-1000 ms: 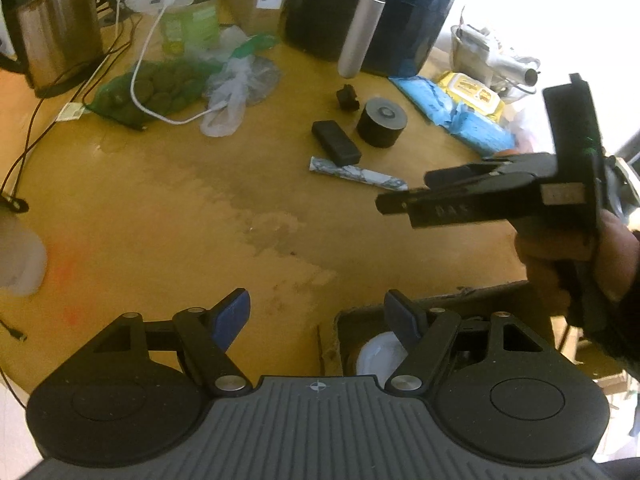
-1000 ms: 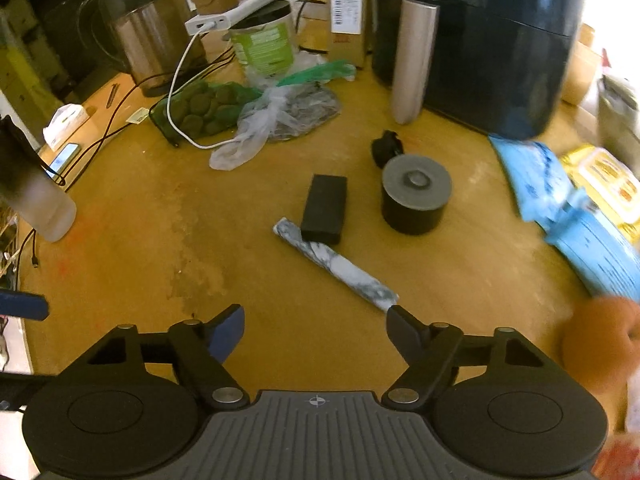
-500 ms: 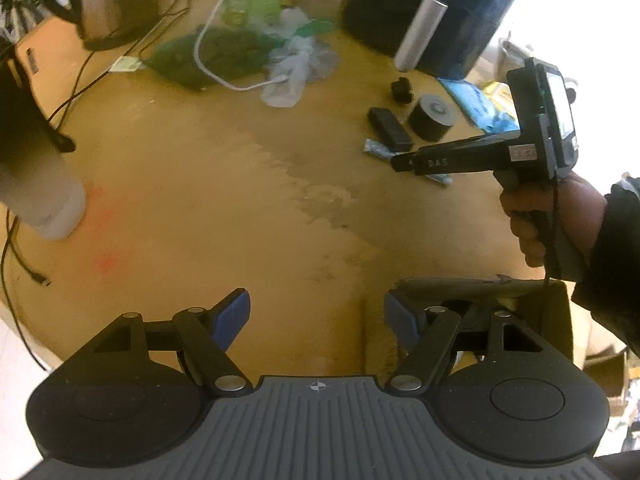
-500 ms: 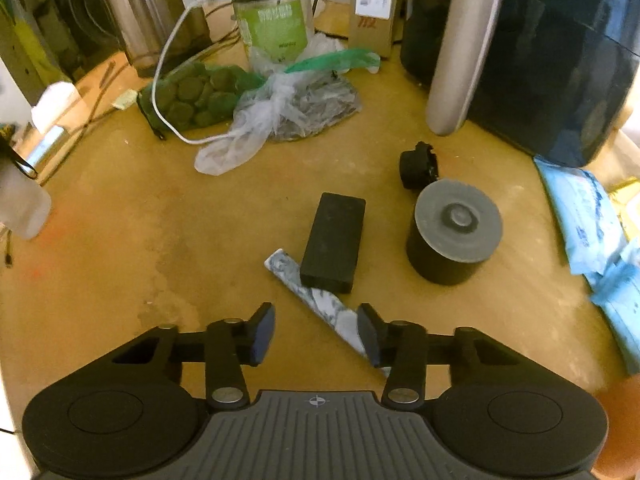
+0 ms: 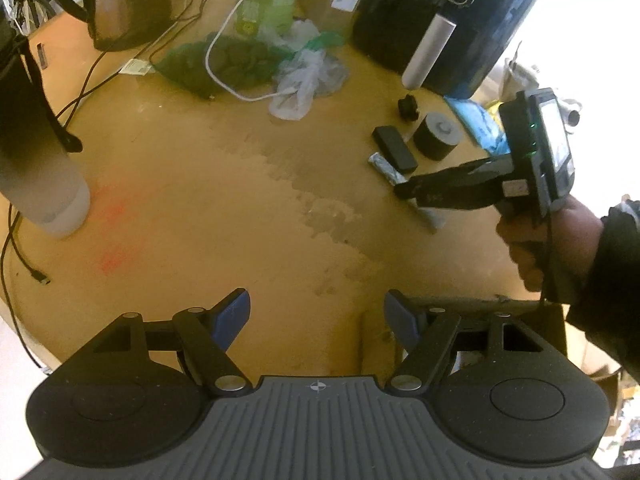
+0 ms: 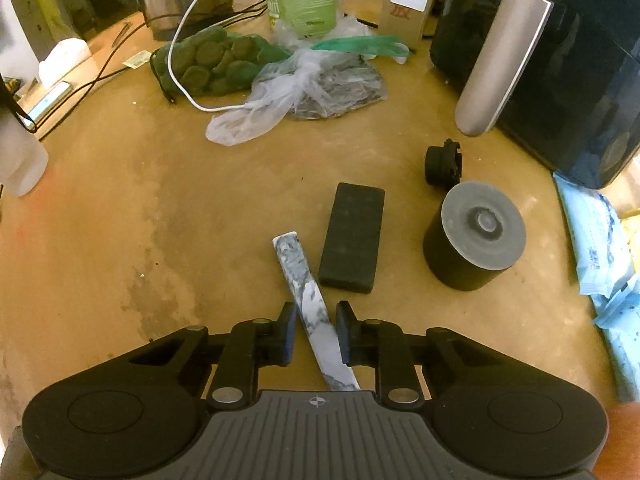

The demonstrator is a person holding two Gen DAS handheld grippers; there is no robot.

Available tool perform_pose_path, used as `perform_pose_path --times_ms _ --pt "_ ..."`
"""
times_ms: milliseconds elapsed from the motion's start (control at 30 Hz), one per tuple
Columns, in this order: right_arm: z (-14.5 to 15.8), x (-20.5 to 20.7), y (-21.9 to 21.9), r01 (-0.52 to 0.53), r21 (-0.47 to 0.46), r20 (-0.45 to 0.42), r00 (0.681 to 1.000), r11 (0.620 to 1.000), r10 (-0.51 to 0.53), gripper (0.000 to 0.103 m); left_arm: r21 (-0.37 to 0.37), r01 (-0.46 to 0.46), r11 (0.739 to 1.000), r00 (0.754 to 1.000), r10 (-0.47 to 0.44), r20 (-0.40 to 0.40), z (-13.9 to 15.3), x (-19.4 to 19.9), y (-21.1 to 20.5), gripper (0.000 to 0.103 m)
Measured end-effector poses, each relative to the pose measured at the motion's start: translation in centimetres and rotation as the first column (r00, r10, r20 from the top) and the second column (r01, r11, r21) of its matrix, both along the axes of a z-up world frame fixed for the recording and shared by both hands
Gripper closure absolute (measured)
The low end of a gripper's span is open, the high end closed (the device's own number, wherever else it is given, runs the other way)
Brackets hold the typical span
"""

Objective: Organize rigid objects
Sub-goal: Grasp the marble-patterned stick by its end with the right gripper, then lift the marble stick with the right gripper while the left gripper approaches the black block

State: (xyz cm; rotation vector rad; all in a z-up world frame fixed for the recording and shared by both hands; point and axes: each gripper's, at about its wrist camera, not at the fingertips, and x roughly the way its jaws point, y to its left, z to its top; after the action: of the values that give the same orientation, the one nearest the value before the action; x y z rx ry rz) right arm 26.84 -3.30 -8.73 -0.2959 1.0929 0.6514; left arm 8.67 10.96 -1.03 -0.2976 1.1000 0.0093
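A grey-and-white marbled bar (image 6: 294, 264) lies on the yellow table (image 6: 120, 220). My right gripper (image 6: 316, 332) is closing on its near half, and the pads meet the bar's sides. Beside the bar lie a black rectangular block (image 6: 354, 236), a black cylinder with a grey top (image 6: 476, 236) and a small black part (image 6: 442, 162). In the left wrist view, a hand holds the right gripper (image 5: 400, 192) over the bar (image 5: 384, 164), next to the block (image 5: 394, 148) and cylinder (image 5: 438, 136). My left gripper (image 5: 318, 316) stands open over the table's near edge, with nothing between its jaws.
A dark air fryer (image 6: 560, 60) stands at the back right, with blue packets (image 6: 596, 240) to its right. Plastic bags (image 6: 304, 88), a green net bag and a white cable crowd the back. A kettle (image 5: 124, 0) and a white bottle (image 5: 44, 184) are left. A cardboard box (image 5: 480, 304) sits under my left gripper.
My right gripper came down and forward over the marbled bar, and its jaws narrowed from wide apart onto it. The left gripper drew back from the objects, then held still.
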Motion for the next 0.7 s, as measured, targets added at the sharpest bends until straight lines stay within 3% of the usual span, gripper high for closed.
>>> perform_pose_path --times_ms 233,700 --pt "0.7 -1.5 0.7 -0.083 0.011 0.009 0.997 0.997 0.082 0.086 0.008 0.016 1.0 1.0 -0.016 0.012 0.2 0.4 -0.5 0.029" --pt "5.6 -3.6 -3.9 0.036 0.115 0.021 0.999 0.993 -0.039 0.086 0.037 0.089 0.995 0.995 -0.09 0.035 0.2 2.8 -1.6 0.029"
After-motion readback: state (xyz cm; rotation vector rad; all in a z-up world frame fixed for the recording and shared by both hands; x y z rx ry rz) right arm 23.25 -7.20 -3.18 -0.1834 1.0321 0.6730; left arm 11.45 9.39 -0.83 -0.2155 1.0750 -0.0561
